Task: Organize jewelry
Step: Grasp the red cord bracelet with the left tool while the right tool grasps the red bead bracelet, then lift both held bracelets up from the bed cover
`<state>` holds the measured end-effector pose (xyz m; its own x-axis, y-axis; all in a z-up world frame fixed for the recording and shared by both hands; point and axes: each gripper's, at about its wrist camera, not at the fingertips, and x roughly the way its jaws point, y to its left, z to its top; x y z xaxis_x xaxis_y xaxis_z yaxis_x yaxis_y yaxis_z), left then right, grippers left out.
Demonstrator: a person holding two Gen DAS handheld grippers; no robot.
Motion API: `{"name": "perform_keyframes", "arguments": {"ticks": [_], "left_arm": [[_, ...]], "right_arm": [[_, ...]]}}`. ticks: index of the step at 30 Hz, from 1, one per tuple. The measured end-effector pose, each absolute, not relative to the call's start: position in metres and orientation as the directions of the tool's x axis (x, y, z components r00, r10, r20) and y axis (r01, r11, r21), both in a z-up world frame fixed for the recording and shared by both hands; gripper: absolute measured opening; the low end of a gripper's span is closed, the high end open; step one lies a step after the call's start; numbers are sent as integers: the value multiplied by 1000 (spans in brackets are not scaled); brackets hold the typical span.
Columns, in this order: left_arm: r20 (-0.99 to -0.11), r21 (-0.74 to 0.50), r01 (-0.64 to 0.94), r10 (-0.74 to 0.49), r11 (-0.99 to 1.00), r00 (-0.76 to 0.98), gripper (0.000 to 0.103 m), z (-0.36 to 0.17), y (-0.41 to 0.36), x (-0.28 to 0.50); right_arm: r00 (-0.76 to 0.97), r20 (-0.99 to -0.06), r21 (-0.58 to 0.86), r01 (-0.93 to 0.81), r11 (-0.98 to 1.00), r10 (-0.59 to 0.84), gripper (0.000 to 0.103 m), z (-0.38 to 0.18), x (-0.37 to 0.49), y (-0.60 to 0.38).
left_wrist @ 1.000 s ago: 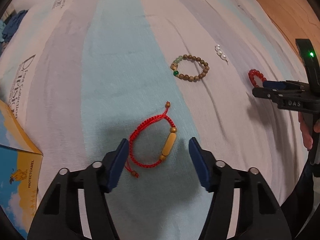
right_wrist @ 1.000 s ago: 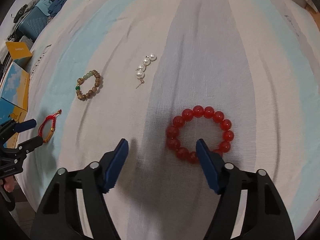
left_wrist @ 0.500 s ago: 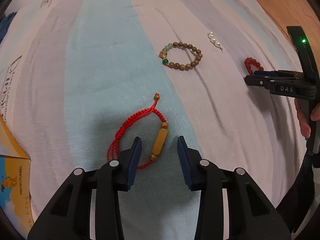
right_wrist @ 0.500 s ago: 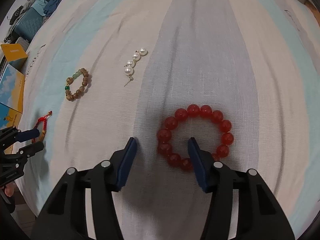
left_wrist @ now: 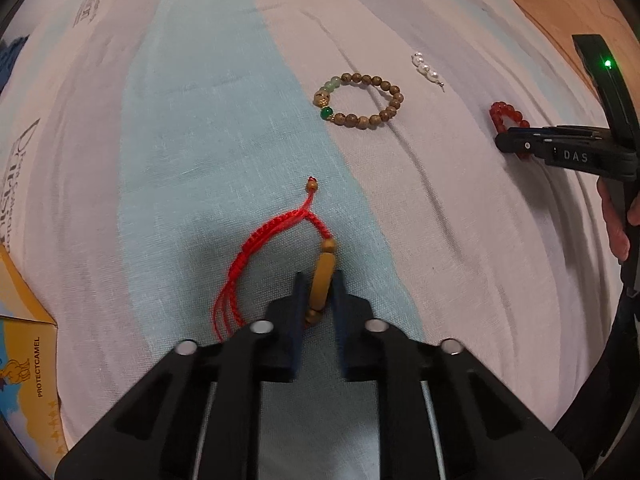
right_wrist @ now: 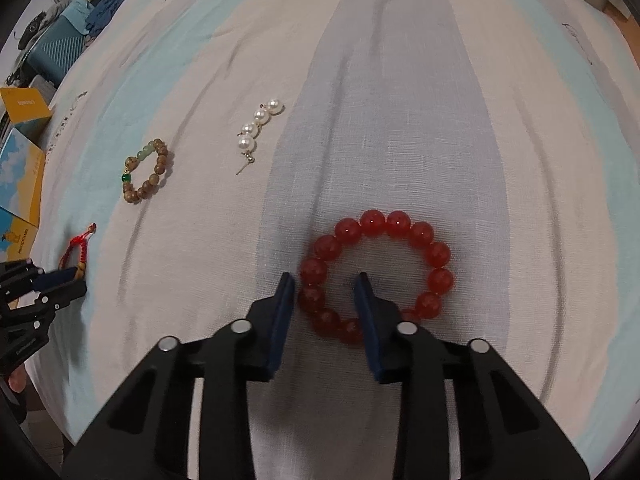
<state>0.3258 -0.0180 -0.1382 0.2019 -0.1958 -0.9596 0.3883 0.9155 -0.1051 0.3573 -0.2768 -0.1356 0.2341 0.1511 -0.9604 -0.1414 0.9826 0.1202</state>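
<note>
Both your grippers have come down and their jaws have just been closing. Left gripper (left_wrist: 316, 280): pads now clamped on the tan tube bead of the cord bracelet (left_wrist: 280, 256), near the bed's (left_wrist: 180, 120) left edge; red cord loop and loose tails trail free to the left. Light, floppy piece; only the bead is stiff, so that hold looks right. Expect the cord to dangle and swing on a lift.

Right gripper (right_wrist: 325, 285): jaws narrowed, straddling the near-left arc of the red bracelet (right_wrist: 376, 276), one finger outside the ring, one inside. Left pad looks to touch a bead; the right pad stands clear, so not yet gripped. Round glossy beads, probably slick and fairly heavy; pinch across one bead squarely or it may roll out.

Further up the bed: brown bracelet (right_wrist: 146, 176), then pearls (right_wrist: 256, 126) with a thin pin, small and fiddly. Yellow box (left_wrist: 24, 360) sits at the left edge.
</note>
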Motion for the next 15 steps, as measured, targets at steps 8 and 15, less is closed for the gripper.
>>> {"name": "perform_keyframes", "arguments": {"ticks": [8, 15], "left_arm": [[-958, -103, 406, -201, 908, 207, 7, -130, -22, 319], [-951, -109, 398, -212, 911, 225, 7, -115, -22, 315]], "right_arm": [[245, -956, 131, -146, 980, 164, 15, -129, 353, -279], [256, -951, 138, -140, 980, 171, 14, -121, 351, -279]]}}
